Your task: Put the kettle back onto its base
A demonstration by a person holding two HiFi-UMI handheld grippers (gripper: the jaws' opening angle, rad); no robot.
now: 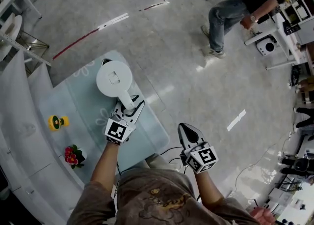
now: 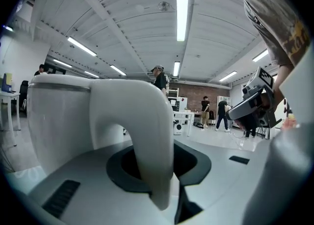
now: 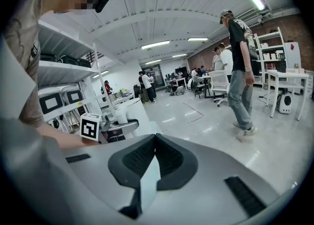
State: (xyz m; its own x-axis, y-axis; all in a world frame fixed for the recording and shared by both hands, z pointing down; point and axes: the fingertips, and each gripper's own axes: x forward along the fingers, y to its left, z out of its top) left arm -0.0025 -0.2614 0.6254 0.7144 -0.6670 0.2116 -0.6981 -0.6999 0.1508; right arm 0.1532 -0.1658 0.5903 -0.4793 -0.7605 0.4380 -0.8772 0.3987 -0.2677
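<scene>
On the left side of the head view runs a white bench (image 1: pixel 27 138), and one pale blue mat (image 1: pixel 81 113) lies on it. Near the left edge of the mat stands one small yellow object (image 1: pixel 57 122). A little lower, one bunch of red flowers (image 1: pixel 72 155) lies on the bench.

Further right, over the mat, is the one white kettle (image 1: pixel 114 78). It is upright, with its round lid facing up to the camera. Its handle (image 1: pixel 126 99) points to the lower right, toward the person who holds the tongs, so the line from body to handle runs from upper left to lower right. Whether the kettle rests on something under it, I cannot tell.

The left tongs (image 1: pixel 128 107) pinch this handle. In the left gripper view the handle (image 2: pixel 153 135) arches down from the top of the kettle body (image 2: pixel 61 116) and stands between the two dark pads, which touch it on both sides.

To the right of the bench, well apart from the kettle, the right tongs (image 1: pixel 184 128) hang over the grey floor (image 1: pixel 162 42). Their two halves are pressed together to one point and they hold nothing.

At the upper right, one person (image 1: pixel 235 8) in a dark shirt bends near white furniture.
</scene>
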